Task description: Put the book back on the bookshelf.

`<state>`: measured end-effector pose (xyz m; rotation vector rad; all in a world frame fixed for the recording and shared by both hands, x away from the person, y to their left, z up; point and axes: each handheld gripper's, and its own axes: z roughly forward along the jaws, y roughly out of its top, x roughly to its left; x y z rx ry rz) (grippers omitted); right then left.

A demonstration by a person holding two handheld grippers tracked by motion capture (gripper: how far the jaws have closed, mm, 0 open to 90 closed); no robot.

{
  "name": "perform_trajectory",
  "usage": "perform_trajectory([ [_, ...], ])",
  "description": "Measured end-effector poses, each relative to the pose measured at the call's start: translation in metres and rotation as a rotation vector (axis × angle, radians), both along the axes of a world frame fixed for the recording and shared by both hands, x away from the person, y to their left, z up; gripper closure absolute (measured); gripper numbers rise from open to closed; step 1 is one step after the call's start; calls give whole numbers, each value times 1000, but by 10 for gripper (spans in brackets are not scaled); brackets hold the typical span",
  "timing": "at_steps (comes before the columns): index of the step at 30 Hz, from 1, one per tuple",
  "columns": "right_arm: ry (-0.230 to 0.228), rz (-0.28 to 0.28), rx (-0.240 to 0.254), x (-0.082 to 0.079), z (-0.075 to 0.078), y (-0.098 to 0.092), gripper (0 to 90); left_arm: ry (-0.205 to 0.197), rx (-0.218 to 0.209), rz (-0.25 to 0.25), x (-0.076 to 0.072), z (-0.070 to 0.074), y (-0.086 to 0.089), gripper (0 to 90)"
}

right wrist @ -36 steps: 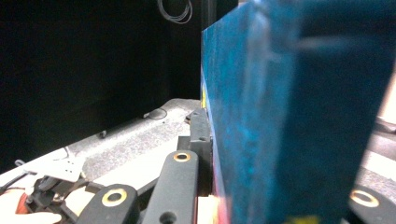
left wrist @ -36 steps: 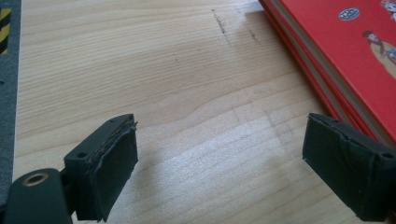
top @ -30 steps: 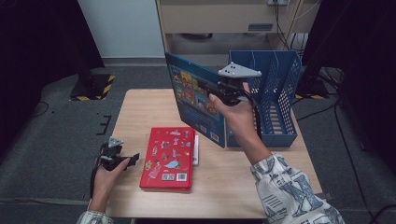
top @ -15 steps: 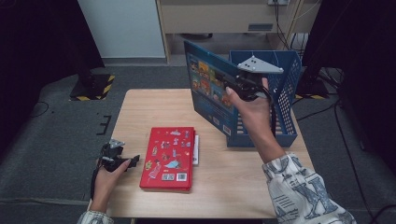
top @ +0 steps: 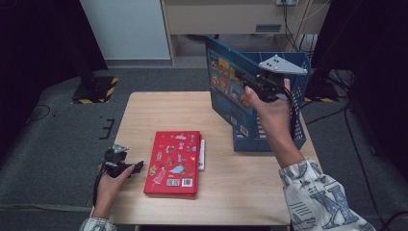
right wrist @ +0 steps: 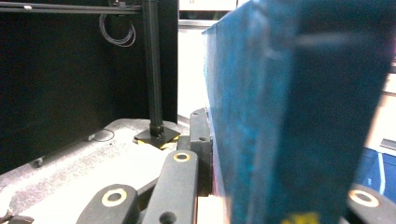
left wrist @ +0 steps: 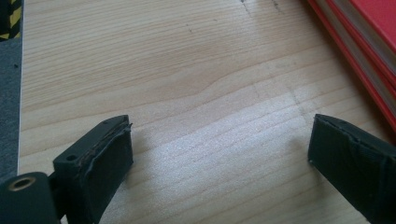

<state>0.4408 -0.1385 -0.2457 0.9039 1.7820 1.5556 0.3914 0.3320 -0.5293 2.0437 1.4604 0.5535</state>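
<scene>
Right gripper (top: 262, 89) pinching blue picture book (top: 230, 91), now carried from table side up over blue file rack (top: 293, 137) — slotting looks next. Left gripper (top: 137, 167) beside red book (top: 174, 162), jaws just spreading, nothing between.

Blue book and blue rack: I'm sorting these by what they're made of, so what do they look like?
The blue book, clamped in the right gripper, looks like glossy printed card over paper: stiff flat cover, colourful pictures, slight sheen. The blue rack looks like moulded plastic with a matte finish: slotted walls in one even colour, though painted metal can't be ruled out.
</scene>
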Motion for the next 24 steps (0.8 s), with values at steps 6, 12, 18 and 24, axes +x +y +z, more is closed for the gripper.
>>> perform_trajectory([
  [6,0,-10,0,0,0,-5,829,-2,-1,5,0,0,2,57],
  [12,2,-23,-2,0,-1,-8,830,-17,-7,6,-1,-2,3,42],
  [18,2,-50,-3,-1,-2,-15,829,-32,-13,4,-2,-4,4,36],
  [24,1,-68,13,-3,0,-25,829,-42,-17,5,-2,-5,4,24],
])
